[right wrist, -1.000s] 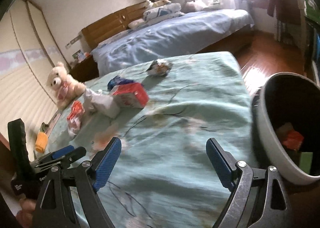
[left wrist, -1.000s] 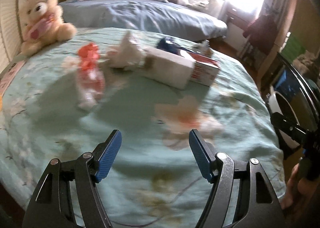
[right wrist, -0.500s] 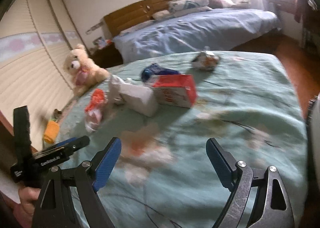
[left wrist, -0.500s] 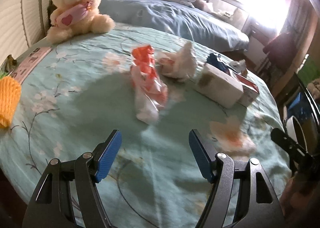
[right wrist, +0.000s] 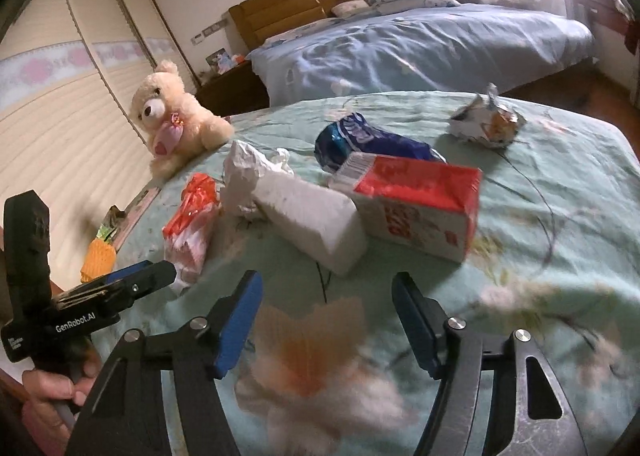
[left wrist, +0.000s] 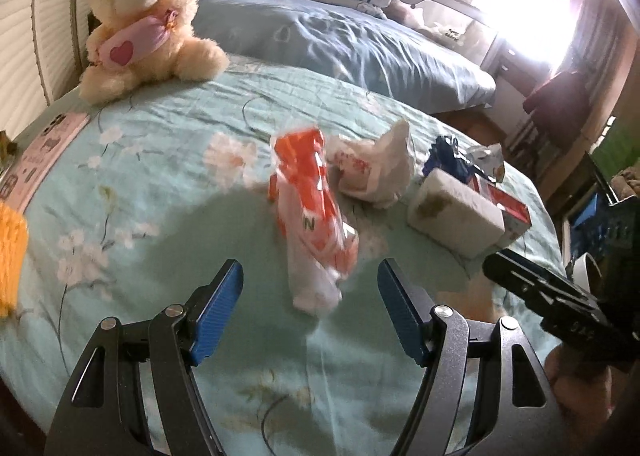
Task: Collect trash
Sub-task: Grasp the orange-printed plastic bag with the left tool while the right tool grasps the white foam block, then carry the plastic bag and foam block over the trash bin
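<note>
Floral green bedspread (left wrist: 168,192) fills the left wrist view: the left gripper (left wrist: 310,308), jaws apart, hovers low, just short of an orange-and-white wrapper (left wrist: 312,212). Right wrist view: the right gripper (right wrist: 326,320), jaws apart, faces a white block (right wrist: 312,220) and red carton (right wrist: 420,200).

Glossy plastic wrapper (left wrist: 316,212) on matt cotton bedspread (left wrist: 160,192)

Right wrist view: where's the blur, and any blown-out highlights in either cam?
Right wrist: motion blur smears the floral sheet near the open right gripper; the red carton stays fairly sharp. Left wrist: the window is blown out; the orange-white wrapper is slightly smeared.
</note>
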Motion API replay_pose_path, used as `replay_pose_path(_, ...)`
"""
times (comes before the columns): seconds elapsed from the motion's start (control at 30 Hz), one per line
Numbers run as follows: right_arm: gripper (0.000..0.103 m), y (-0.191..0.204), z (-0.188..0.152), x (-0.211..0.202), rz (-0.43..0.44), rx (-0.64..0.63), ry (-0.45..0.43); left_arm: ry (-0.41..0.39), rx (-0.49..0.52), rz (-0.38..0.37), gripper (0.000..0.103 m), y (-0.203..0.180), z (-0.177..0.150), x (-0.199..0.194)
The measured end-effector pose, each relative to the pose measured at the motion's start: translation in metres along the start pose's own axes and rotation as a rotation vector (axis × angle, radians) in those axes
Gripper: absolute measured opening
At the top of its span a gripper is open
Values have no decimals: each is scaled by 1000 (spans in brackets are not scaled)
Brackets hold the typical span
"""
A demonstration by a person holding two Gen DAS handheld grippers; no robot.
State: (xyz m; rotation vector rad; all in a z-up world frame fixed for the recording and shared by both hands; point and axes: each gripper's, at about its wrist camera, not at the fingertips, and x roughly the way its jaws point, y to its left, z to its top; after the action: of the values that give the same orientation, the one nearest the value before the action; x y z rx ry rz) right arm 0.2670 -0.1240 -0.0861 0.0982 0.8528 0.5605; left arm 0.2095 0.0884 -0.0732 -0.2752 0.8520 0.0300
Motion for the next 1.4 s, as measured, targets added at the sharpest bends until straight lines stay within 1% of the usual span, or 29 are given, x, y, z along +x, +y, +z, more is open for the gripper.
replay_pose_path(0.13,69,-1,6,12,3,-7,17,1,22,34,71,-1,6,11)
replay_pose_path(0.23,69,-2,12,18,7,-1,15,20,27,22,69,0,5,20)
replay_pose_path(0.27,69,-1,13,19,10,-2,14,25,30,15,62,0,5,22)
replay_pose_path(0.3,69,0,14,21,11,-5,15,34,31,2,51,1,4,24)
replay_pose_path(0.33,69,1,16,24,12,-9,19,40,29,-8,46,1,4,26)
replay_pose_path(0.37,68,1,17,26,14,-12,21,44,25,-14,36,1,3,27)
replay_pose_path(0.4,67,3,18,28,19,-15,27,44,22,-13,35,2,3,27)
replay_pose_path(0.47,48,5,19,32,15,-17,38,36,21,-19,31,2,3,24)
replay_pose_path(0.5,42,6,19,33,1,-19,38,31,24,-18,30,1,2,23)
replay_pose_path(0.57,33,4,18,30,1,-8,29,26,31,-18,29,-2,0,19)
replay_pose_path(0.67,32,4,12,21,15,-3,17,23,36,-23,29,-6,-6,14)
replay_pose_path(0.8,31,2,-3,4,15,9,6,31,20,-54,29,-10,-15,6)
replay_pose_path(1.0,31,-12,-26,-27,-3,59,-2,37,58,-100,29,-30,-27,-5)
replay_pose_path(1.17,31,-23,-41,-57,-38,92,-34,38,101,-145,29,-54,-37,-14)
replay_pose_path(1.4,31,-42,-57,-91,-90,145,-76,52,191,-214,29,-95,-50,-23)
